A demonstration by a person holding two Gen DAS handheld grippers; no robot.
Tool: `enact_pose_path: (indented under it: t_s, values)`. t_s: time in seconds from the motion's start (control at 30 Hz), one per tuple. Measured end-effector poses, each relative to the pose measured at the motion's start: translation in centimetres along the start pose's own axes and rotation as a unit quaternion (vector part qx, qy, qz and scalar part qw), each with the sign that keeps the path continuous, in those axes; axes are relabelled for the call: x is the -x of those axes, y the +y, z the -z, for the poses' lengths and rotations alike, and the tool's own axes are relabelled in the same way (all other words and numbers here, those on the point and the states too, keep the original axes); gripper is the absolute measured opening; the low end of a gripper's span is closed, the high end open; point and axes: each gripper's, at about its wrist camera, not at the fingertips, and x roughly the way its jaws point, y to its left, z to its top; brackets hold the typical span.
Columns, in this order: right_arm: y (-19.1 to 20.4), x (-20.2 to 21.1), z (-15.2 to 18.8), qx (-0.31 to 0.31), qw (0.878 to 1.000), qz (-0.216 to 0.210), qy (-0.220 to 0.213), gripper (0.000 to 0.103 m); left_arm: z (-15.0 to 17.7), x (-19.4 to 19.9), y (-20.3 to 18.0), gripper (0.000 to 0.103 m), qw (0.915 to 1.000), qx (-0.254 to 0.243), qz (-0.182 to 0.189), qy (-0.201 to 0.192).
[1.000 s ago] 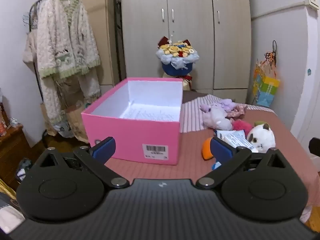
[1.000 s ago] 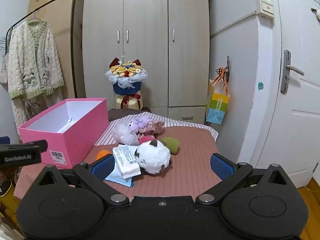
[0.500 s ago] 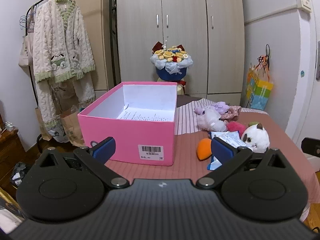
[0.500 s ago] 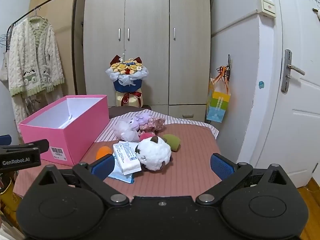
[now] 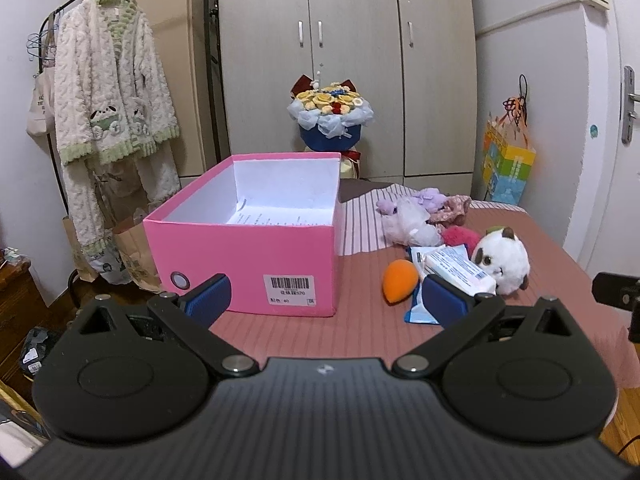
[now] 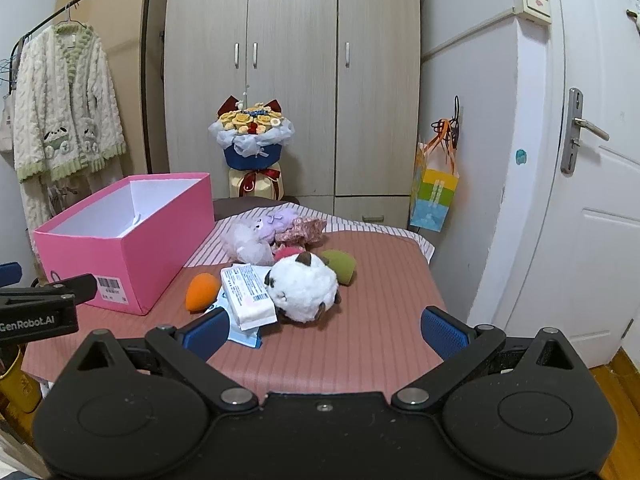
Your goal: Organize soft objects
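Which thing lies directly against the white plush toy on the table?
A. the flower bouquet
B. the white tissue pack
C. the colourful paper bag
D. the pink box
B: the white tissue pack rests against the white plush toy, while the pink box stands apart to the left.

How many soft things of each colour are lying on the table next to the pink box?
White plush: 1
Purple plush: 1
Orange sponge: 1
Green sponge: 1
Pink puff: 1
Floral scrunchie: 1
White tissue pack: 1
Blue pack: 1
Total: 8
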Motion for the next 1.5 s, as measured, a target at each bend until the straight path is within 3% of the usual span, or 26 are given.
enact_pose_path:
  t_s: [1.07,1.2,1.5]
  values:
    - [-0.4,-0.1,0.6,-0.007,0.999,-0.040,0.031,0.103,0.8,-0.5,-0.9,0.103,0.9986,0.003,0.033,0.041]
    - [-0.6,-0.3,0.6,-0.014,0.996,-0.071,0.043,0.103,0.9,-0.5,-0.8,0.103,0.9984,0.002,0.035,0.043]
    - [-1.0,-0.9,0.3,-0.009,0.996,-0.083,0.038,0.103,0.2,-1.4,-1.0,0.103,0.9980,-0.003,0.037,0.052]
